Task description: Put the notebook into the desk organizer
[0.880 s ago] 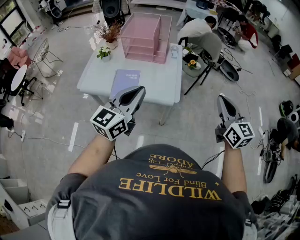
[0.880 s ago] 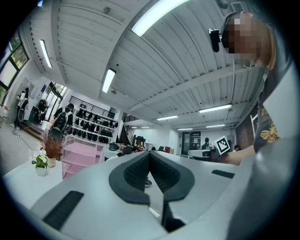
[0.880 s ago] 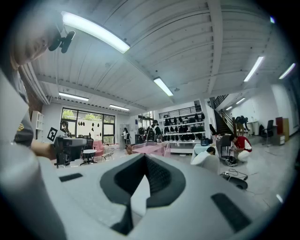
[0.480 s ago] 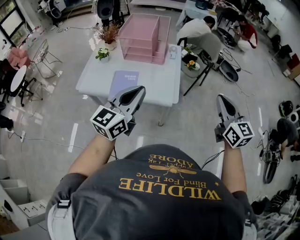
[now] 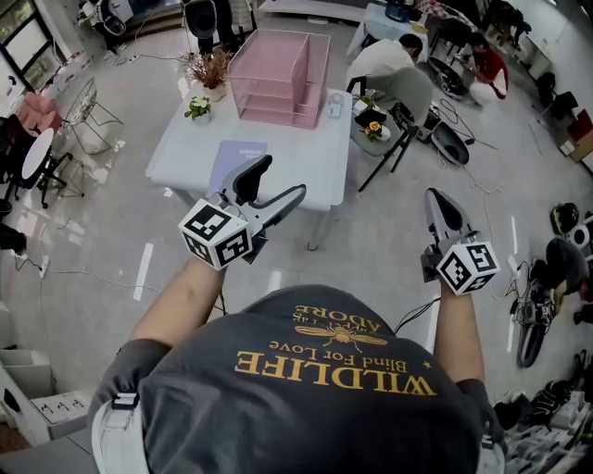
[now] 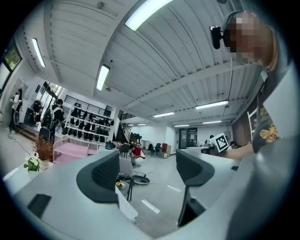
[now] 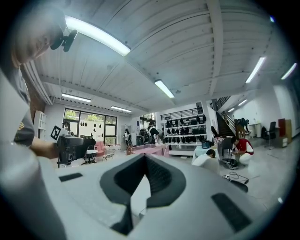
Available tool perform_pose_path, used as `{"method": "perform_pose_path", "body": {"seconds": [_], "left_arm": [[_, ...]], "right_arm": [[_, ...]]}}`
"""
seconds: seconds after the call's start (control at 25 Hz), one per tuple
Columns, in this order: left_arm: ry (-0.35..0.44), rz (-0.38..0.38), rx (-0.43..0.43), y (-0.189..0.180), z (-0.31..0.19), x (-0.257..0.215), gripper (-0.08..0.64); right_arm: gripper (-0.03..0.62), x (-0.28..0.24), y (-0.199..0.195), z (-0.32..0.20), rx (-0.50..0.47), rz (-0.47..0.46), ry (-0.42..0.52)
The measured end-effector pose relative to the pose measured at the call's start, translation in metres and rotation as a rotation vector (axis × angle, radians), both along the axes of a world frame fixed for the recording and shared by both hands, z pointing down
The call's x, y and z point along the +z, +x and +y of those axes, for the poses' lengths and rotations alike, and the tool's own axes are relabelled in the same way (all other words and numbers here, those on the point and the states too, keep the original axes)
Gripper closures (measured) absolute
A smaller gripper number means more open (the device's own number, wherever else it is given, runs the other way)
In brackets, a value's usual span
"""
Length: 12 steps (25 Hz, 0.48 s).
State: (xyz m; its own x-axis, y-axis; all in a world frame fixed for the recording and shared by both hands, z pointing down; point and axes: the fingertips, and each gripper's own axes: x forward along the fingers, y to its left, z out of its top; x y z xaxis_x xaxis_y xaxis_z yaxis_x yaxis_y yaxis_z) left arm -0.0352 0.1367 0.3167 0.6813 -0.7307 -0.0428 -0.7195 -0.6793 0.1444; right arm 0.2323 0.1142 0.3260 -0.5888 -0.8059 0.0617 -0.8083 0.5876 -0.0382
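Neither holds anything: left tool [image 5: 283, 178] gaping, right tool [image 5: 437, 196] closed; approach stage, with the notebook [image 5: 232, 157] edge to straddle next.

A: White table [image 5: 320, 157] mid-floor, small potted plant [image 5: 198, 107] on its far-left corner, dried bunch [image 5: 208, 67] just past it.
B: Yep. Person in white [image 5: 394, 57] bent over nr the table's right, person in red [image 5: 488, 63] crouched further back.
A: Wire chair [image 5: 90, 104] off left.

Bright, even light from ceiling strips [image 6: 143, 13]; fisheye-bent, dark-vignetted edges.
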Motion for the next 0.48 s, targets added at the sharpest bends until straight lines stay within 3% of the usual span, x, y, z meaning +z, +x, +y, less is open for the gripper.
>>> {"method": "perform_pose_path", "body": {"seconds": [0.12,0.48], "left_arm": [[0.0,-0.005,-0.011,0.017,0.001,0.0,0.158],[0.005,0.027,-0.074,0.07,0.006,-0.009,0.155]], "right_arm": [[0.592,0.0,0.017,0.004,-0.012,0.0,0.002],[0.592,-0.001,0.077,0.003,-0.061,-0.01,0.014]]}}
